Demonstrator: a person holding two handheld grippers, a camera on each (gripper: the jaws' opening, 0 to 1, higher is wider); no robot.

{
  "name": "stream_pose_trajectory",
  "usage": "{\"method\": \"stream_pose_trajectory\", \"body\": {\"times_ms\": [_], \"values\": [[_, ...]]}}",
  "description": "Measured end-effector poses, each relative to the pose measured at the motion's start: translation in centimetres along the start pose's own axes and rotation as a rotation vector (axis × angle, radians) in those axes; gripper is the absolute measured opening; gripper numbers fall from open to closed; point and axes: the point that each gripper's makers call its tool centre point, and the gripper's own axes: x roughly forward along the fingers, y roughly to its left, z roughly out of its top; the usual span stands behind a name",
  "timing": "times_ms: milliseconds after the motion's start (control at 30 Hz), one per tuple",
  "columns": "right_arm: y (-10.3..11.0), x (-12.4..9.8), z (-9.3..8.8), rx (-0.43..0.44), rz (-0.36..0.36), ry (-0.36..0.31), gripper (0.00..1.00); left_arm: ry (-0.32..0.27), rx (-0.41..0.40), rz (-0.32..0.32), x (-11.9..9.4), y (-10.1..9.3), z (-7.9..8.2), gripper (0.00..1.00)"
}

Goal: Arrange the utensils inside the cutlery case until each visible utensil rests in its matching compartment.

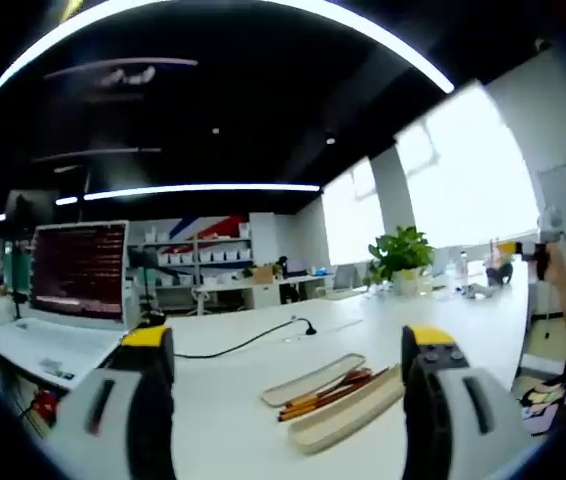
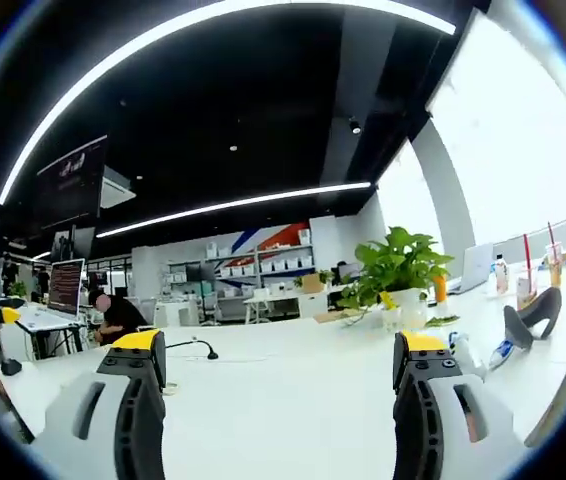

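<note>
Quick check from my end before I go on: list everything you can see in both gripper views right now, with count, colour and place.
Cutlery case: 1, beige, open on the white table ahead of the left tongs, its lid lying alongside.
Utensils: several thin sticks, brown and orange, lying between the lid and the case; exact count too small to tell.
Table: 1, white.
Laptop: 1, white, open, screen lit, at the left of the left gripper view.
Cable: 1, black, across the table beyond the case.
Potted plant: 1, green, on the table.
Seated person: 1, far desk.
Left tongs: open, nothing held.
Right tongs: open, nothing held.
</note>
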Motion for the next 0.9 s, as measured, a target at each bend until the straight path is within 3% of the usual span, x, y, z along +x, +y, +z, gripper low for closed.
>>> {"method": "stream_pose_trajectory", "body": {"times_ms": [167,633,900], "values": [[0.3,-0.4,-0.2,0.040,0.027,0.004,0.98,-0.010,-0.006,-0.012,-0.7,-0.5,0.4,1.00],[-0.1,-1.0,0.8,0.037,0.004,-0.015,0.98,-0.027,-0.022,-0.021,-0.4,-0.6,0.7,1.00],[0.7,-0.7,0.6,0.056,0.039,-0.019,0.97,-0.025,-0.014,-0.037,-0.4,-1.0,0.8,1.00]]}}
